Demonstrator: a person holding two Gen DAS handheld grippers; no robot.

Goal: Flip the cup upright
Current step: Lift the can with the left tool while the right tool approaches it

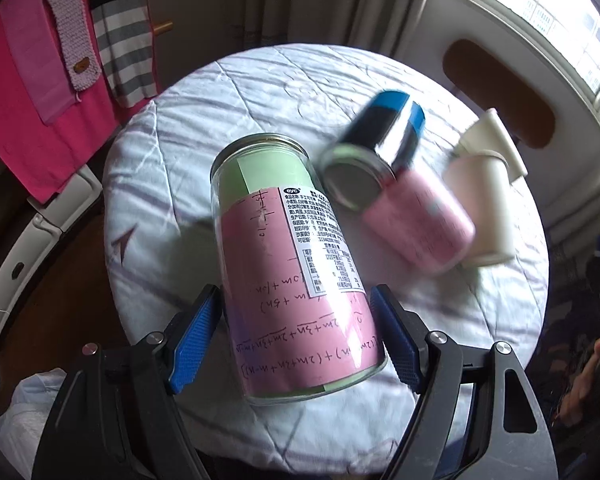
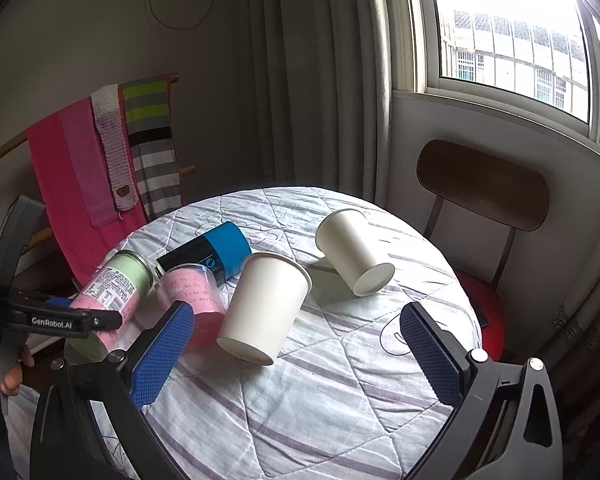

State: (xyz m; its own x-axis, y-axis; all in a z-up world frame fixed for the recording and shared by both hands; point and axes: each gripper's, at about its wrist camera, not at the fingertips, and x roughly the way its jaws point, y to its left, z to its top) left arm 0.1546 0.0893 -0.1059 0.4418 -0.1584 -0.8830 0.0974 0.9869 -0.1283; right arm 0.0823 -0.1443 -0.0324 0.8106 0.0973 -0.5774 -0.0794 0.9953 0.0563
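A clear cup with pink and green paper inside [image 1: 296, 268] stands tilted between my left gripper's blue pads [image 1: 196, 340], base near me and mouth away. My left gripper [image 1: 300, 340] closes around it; it also shows in the right wrist view [image 2: 108, 300]. A second pink cup [image 1: 420, 220] and a blue and black cup [image 1: 388, 128] lie tipped and blurred beside it. Two white paper cups [image 2: 268, 304] [image 2: 352, 252] stand tilted on the table. My right gripper [image 2: 300, 360] is open and empty, near the front white cup.
The round table [image 2: 340, 400] has a white striped quilted cloth. A wooden chair with a red seat [image 2: 484, 184] stands at the right under the window. A rack of pink and striped cloths [image 2: 100, 168] stands at the left.
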